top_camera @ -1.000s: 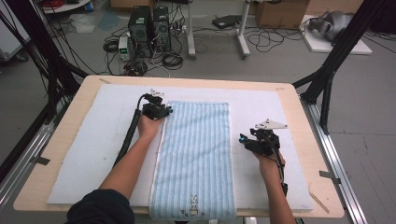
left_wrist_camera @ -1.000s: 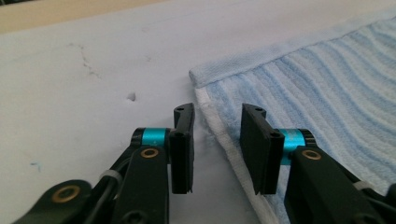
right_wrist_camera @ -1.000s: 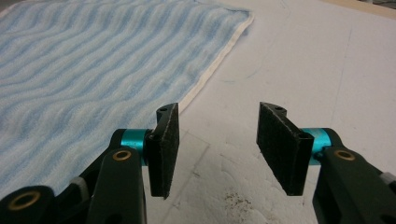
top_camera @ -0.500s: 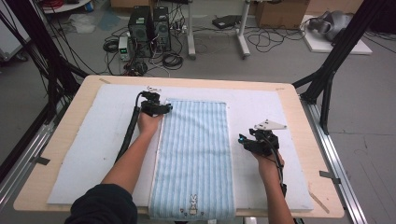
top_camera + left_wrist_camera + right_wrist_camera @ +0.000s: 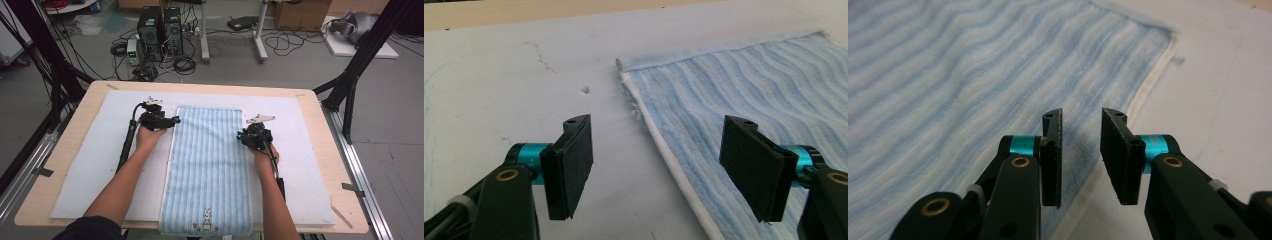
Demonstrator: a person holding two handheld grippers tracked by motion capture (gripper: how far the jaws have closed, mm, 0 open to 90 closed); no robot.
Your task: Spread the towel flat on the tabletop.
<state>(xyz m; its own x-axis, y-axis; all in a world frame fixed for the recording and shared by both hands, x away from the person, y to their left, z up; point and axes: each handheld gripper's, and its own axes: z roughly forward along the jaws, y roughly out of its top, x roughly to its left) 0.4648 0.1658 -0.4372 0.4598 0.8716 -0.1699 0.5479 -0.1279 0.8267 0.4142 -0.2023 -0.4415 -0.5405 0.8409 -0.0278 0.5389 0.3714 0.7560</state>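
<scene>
**Both hand-held grippers at the towel's long edges**

My left hand-held gripper (image 5: 175, 120) sits at the left edge of the blue striped towel (image 5: 210, 165), near its far left corner, jaws spread wide after just opening; in the left gripper view the white hem (image 5: 664, 155) runs between them, untouched. My right hand-held gripper (image 5: 240, 136) is at the towel's right edge, its jaws just narrowing to a small gap over the right hem (image 5: 1148, 90), nothing pinched. The towel lies flat down the middle of the white mat (image 5: 90, 170) on the table (image 5: 65, 150), its near end with the rabbit (image 5: 206, 220) hanging just over the front edge. Bare mat lies open to either side of the towel and beyond its far edge
</scene>
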